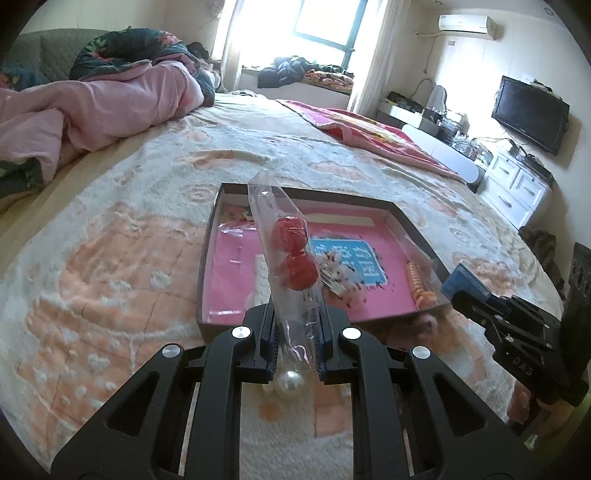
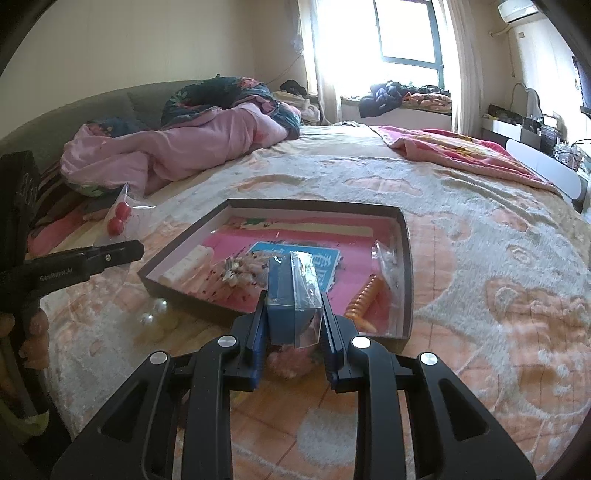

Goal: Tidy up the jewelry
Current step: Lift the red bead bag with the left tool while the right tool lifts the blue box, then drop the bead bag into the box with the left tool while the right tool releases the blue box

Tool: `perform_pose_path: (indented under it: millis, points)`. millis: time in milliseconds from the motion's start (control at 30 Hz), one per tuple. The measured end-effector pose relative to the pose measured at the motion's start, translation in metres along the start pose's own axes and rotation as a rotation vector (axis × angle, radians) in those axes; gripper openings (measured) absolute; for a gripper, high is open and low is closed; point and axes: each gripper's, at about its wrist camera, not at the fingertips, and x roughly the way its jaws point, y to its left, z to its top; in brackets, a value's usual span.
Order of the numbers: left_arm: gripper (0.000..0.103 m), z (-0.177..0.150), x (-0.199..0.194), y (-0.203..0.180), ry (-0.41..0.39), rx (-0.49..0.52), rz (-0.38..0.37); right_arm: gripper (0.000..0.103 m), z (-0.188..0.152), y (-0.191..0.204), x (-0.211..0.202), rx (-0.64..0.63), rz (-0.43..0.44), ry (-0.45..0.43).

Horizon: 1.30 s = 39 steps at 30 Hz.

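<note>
Clamped in the left gripper point(image 1: 297, 334): a clear bag point(image 1: 286, 254) with two red beads point(image 1: 295, 254), long axis upright, top tilted away toward the tray point(image 1: 208, 254). Beneath the fingers, on the bedspread point(image 1: 110, 258), just short of the tray's near wall: white pearls point(image 1: 290, 384). Squeezed between the right gripper's point(image 2: 293, 325) fingers: a small blue box point(image 2: 284, 291) in plastic wrap, hanging over the tray's near edge. Inside the tray: an orange coiled band point(image 2: 364, 295), a pale bundle point(image 2: 240, 271). Farther off: a pink quilt point(image 2: 192, 147), a window point(image 2: 402, 33).
</note>
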Motion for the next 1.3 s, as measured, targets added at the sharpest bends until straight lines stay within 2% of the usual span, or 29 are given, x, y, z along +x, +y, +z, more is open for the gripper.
perform_pose_path:
  millis: [767,1300]
  points:
    - [0.009,0.028,0.051,0.019,0.04,0.017,0.069,0.024,0.033,-0.017,0.037,0.001,-0.026,-0.003]
    - [0.009,0.027,0.087,0.032,0.117,0.025,0.09,0.024,0.037,-0.033,0.079,0.012,-0.061,0.072]
